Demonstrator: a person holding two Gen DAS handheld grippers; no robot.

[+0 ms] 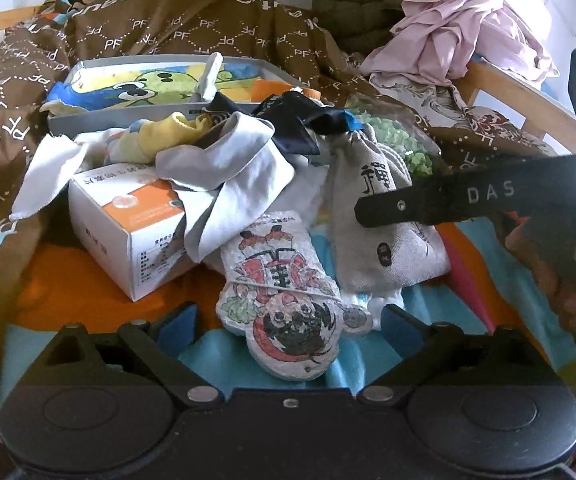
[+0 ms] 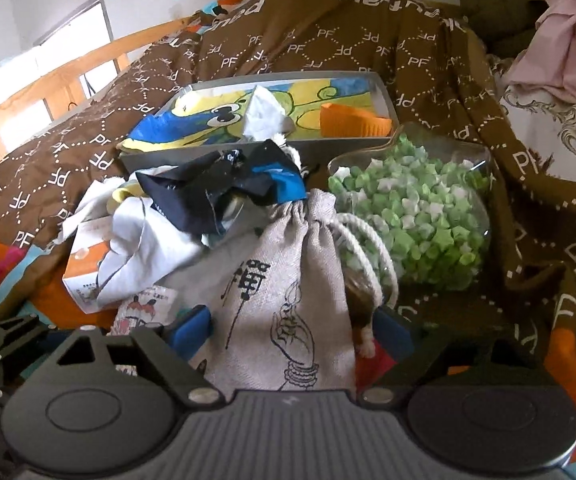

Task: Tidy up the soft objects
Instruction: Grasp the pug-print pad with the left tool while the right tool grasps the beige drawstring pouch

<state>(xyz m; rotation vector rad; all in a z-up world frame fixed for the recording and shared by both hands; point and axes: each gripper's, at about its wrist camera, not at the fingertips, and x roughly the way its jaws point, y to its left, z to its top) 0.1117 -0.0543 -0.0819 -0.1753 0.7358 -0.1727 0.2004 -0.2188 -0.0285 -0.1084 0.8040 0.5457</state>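
Observation:
In the left wrist view my left gripper (image 1: 288,326) is open, with a flat cartoon-printed plush pad (image 1: 283,308) lying on the bedding between its blue pads, not pressed. A black finger (image 1: 428,204) of the right gripper reaches in over a beige linen drawstring bag (image 1: 388,236). In the right wrist view my right gripper (image 2: 292,330) is open and straddles that bag (image 2: 288,292). The bag's rope cord (image 2: 368,248) lies by the right pad. I see no squeeze on the bag.
A grey tray (image 1: 87,122) behind the pile holds a cartoon cloth, an orange item (image 2: 352,120) and tissue. A white-orange box (image 1: 127,236), white cloth (image 1: 239,168), dark blue cloth (image 2: 191,196) and a jar of green paper stars (image 2: 420,216) crowd around. Brown quilt (image 1: 207,28) lies behind.

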